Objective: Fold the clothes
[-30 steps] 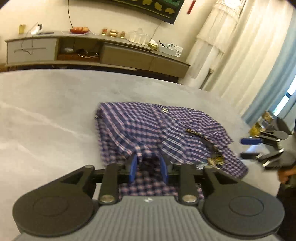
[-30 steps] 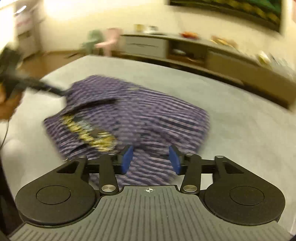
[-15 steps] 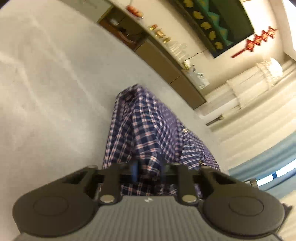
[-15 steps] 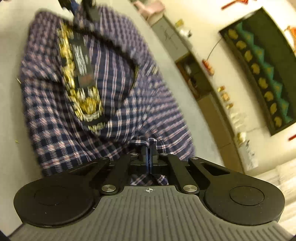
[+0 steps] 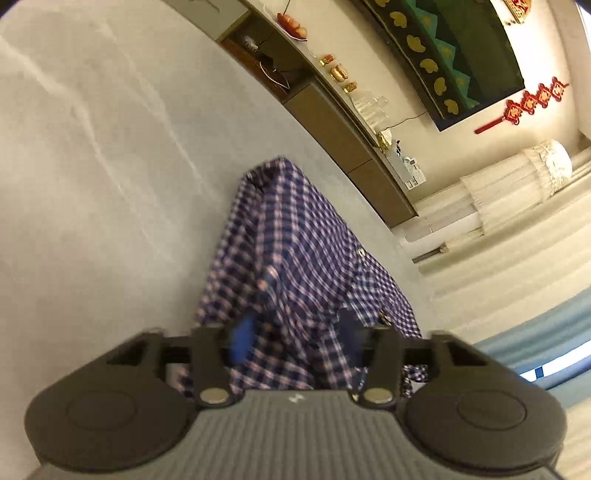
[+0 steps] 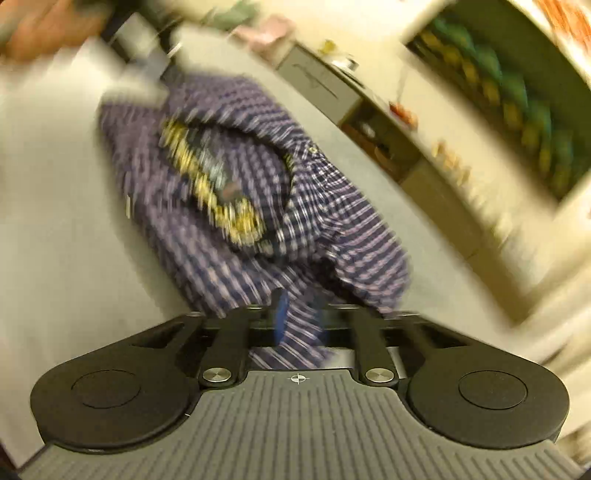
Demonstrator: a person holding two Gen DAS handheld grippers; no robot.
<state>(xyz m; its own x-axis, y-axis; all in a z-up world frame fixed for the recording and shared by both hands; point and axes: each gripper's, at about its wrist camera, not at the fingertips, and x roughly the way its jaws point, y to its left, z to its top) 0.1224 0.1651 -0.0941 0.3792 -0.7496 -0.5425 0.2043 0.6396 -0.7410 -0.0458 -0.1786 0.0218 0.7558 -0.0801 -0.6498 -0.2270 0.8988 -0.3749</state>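
1. Both grippers had their blue pads pinched together on the cloth half a second ago; now both sets of jaws are opening, with cloth between them.
2. The plaid shirt (image 5: pixel 295 251) lies crumpled on the grey table (image 5: pixel 92 166), a blue, white and pink check.
3. Inside its open collar, in the right wrist view, sit a dark neck label (image 6: pixel 218 173) and a yellow-gold patterned band; motion blur leaves any writing unreadable.
4. The left gripper (image 5: pixel 295 334) is at the shirt's near edge, its fingers apart, a raised fold of the check standing between them; the pads do not look pressed on it.
5. The right gripper (image 6: pixel 301 317) is at another near edge of the shirt, fingers parted, a strip of cloth running between them.
6. Beyond the shirt a long low cabinet (image 5: pixel 332 122) stands against the wall, with a plate of fruit (image 5: pixel 293 26) on top.
7. Above the cabinet hangs a green and gold picture (image 5: pixel 461 55), and beside that a red knot ornament (image 5: pixel 524 103).
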